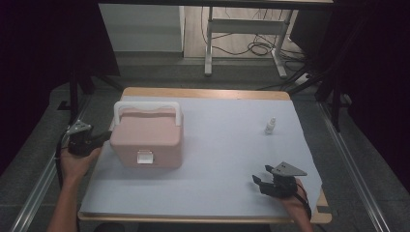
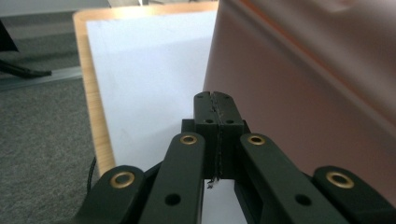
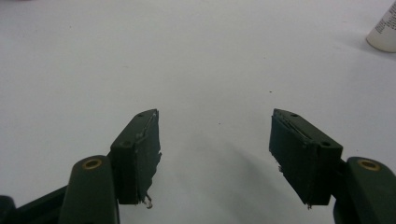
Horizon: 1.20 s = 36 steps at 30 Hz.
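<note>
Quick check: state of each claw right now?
Left claw: closed, empty, beside the pink box.
Right claw: open, empty, over the white sheet.

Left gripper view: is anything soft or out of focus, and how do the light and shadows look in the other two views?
Left gripper view: the pink box is blurred up close, while the shut left gripper is sharper. Right gripper view: even light, a soft shadow under the open right gripper. High view: dark surroundings, the white sheet is evenly lit without glare.
</note>
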Tool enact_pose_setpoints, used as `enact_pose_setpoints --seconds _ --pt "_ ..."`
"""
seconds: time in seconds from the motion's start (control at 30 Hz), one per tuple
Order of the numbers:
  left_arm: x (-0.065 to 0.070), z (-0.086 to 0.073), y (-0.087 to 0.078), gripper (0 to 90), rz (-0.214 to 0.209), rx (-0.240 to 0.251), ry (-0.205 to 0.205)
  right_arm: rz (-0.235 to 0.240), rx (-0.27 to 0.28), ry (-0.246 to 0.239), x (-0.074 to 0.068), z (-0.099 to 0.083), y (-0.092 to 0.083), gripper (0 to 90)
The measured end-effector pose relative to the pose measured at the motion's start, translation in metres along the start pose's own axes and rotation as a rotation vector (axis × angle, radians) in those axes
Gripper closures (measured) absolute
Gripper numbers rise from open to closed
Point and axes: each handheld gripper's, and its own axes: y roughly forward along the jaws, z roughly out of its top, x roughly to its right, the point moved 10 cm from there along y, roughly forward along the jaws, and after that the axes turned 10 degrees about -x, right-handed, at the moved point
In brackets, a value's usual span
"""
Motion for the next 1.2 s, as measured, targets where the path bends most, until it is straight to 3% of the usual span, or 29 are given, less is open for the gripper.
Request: enact_pose_setpoints --seconds 0.17,0.23,0.4,0.57,0.87,0.9,1.0,1.2 --pt "0.009 0.003 0.017 90.0 -0.030 -0.020 0.026 -0.006 -0.002 0.006 0.001 -0.001 0.000 33.6" --pt "0.009 0.003 0.018 90.0 -0.018 -0.022 0.027 -0.006 -0.001 0.006 0.001 -0.001 0.000 33.6" --pt "0.009 0.003 0.019 90.0 -0.035 -0.010 -0.009 -0.007 -0.002 0.008 0.002 -0.002 0.000 33.5" --pt "0.019 0.005 0.024 90.0 -0.047 -0.010 -0.014 -0.005 -0.004 0.005 0.000 -0.001 0.001 33.3" --pt "0.060 0.005 0.039 90.0 -0.114 -0.019 0.040 -0.014 -0.001 0.008 0.003 -0.002 0.000 32.9" --pt "0.060 0.005 0.039 90.0 -0.114 -0.019 0.040 -0.014 -0.001 0.008 0.003 -0.002 0.000 32.9" --pt "0.079 0.007 0.045 90.0 -0.138 -0.029 0.072 -0.016 -0.002 0.005 0.002 -0.002 0.000 32.6" --pt "0.100 0.003 0.048 90.0 -0.180 -0.027 0.091 -0.020 -0.003 0.006 0.003 -0.002 -0.001 32.4"
